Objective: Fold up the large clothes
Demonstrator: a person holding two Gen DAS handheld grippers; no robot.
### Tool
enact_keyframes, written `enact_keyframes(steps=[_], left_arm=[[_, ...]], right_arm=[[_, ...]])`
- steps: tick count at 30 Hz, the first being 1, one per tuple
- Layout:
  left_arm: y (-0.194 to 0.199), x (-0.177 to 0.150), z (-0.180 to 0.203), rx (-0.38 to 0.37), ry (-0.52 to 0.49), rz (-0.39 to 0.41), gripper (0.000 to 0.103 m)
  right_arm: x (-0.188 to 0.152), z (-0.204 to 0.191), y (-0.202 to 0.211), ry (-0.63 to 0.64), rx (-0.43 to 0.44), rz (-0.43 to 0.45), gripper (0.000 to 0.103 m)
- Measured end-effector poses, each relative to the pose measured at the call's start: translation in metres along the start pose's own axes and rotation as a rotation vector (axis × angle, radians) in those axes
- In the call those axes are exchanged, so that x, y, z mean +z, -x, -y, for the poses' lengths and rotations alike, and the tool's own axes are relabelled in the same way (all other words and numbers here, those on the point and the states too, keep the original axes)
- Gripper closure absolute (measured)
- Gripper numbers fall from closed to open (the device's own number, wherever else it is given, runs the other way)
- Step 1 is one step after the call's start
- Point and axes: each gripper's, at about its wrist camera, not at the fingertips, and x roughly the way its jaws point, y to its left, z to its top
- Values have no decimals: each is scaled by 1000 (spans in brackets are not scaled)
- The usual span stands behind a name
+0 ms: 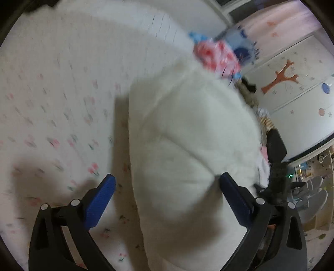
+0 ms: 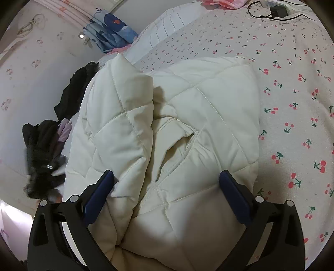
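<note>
Jacket [image 2: 177, 116], cream and quilted, lies bunched on the cherry-print bed [image 2: 292, 83]. Right tool [image 2: 167, 187] and left tool [image 1: 167, 187] gape over it; the left view is blurred, so contact seems uncertain.

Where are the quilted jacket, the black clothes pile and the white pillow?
quilted jacket [image 2: 208, 104]: right wrist view, upper quilted panel.
black clothes pile [image 2: 71, 98]: right wrist view, upper dark garment.
white pillow [image 2: 173, 20]: right wrist view, pleated edge.

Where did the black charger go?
In the right wrist view, the black charger lies at the top right, on the cherry-print bedsheet, beyond the cream quilted jacket.
</note>
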Motion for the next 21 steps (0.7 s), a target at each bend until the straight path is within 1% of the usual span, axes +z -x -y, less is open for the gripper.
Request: enact_keyframes(steps=[2, 3, 4, 5, 7, 9, 10, 11, 12, 13, 14, 15, 16, 17, 18, 19, 20, 21], left_arm=[[-18, -5, 3, -97, 33, -35, 6], [-20, -6, 17, -72, -17, -14, 6], [-20, -8, 28, -72, -66, -13, 6], [-15, -8, 39, -86, -115, -4, 6], [-2, -7, 49, -103, -172, 20, 6], [24, -5, 56, -62, -228, 83, 7], [41, -2, 53, -37, -241, 119, 7], [67, 2, 46, -3, -245, 171, 7], [85, 5, 37, 21, -238, 204, 7], [107, 4, 27, 50, -228, 235, 7], [132, 4, 10, 99, -214, 266, 7], [147, 4, -6, 154, -199, 275, 7], [153, 4, -21, 207, -186, 266, 7], [154, 2, -47, 293, -147, 209, 7], [150, 0, -72, 326, -75, 144, 7], [150, -4, -92, 325, -13, 109, 7], [155, -10, -109, 292, 34, 106, 7], [159, -12, -108, 273, 28, 131, 7]], right_arm=[[-5, 5, 0, -10, 17, 16, 6], [-7, 10, 5, -6, 21, 35, 6], [-8, 10, 4, -2, 20, 46, 6], [-6, 6, 1, -1, 28, 57, 6], [2, -5, -10, -1, 54, 73, 5], [9, -22, -26, 10, 105, 66, 6], [14, -42, -43, 19, 151, 52, 6], [17, -61, -59, 30, 189, 35, 6], [18, -78, -71, 46, 217, 23, 6], [19, -105, -90, 80, 255, 3, 6], [19, -128, -106, 112, 280, -18, 6], [18, -148, -121, 143, 283, -46, 6], [13, -171, -143, 186, 245, -99, 6], [7, -187, -162, 223, 189, -151, 6], [-3, -202, -181, 284, 121, -189, 6], [-8, -207, -186, 327, 92, -184, 6], [-12, -210, -186, 357, 77, -176, 6], [-14, -208, -183, 362, 68, -170, 6]])
